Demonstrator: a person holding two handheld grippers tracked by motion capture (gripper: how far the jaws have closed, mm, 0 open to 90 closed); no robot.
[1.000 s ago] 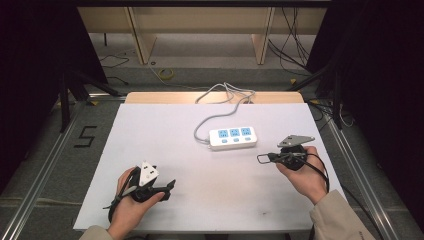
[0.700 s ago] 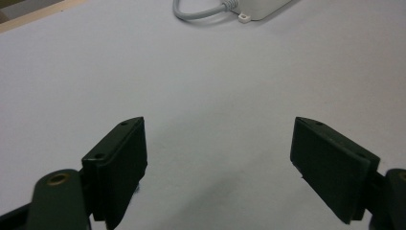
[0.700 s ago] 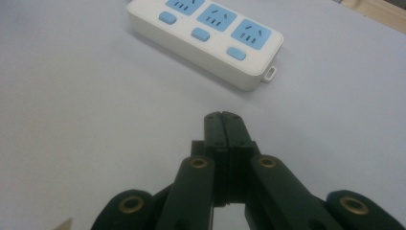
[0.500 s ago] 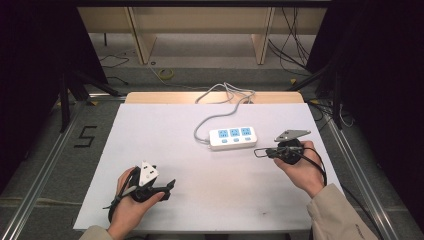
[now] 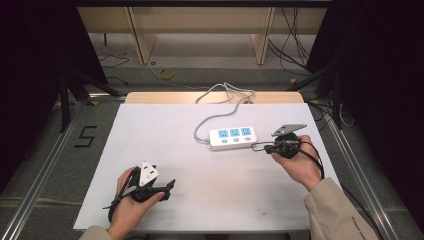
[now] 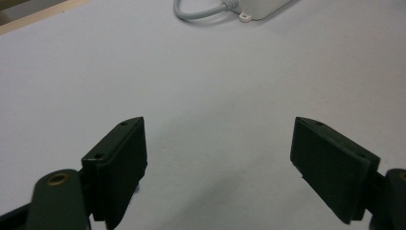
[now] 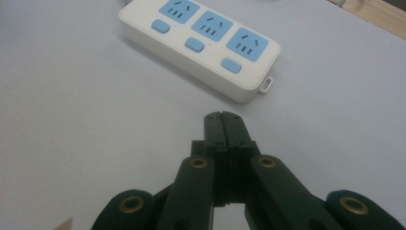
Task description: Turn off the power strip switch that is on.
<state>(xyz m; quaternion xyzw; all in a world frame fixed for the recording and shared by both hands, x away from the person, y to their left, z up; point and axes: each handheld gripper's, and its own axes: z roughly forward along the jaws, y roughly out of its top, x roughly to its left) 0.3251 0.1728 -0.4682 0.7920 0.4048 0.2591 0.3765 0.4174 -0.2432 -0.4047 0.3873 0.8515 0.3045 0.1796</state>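
Right claw (image 7: 223,120) pressed together, nothing between, tips aimed at near end of white power strip (image 7: 201,45), just short of it, not touching. Strip flat on white surface (image 5: 200,200), right of centre; three blue sockets, three blue switches up, grey cord (image 5: 220,100) running off far edge. Left claw (image 6: 218,167) spread wide, empty, low over bare surface near front-left corner, well apart from strip.

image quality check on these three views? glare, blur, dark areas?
High view: white table evenly lit, surroundings nearly black, no glare. Left gripper view: near jaws soft, faint shadow beneath them. Right gripper view: power strip fairly sharp, the shut right gripper slightly blurred.
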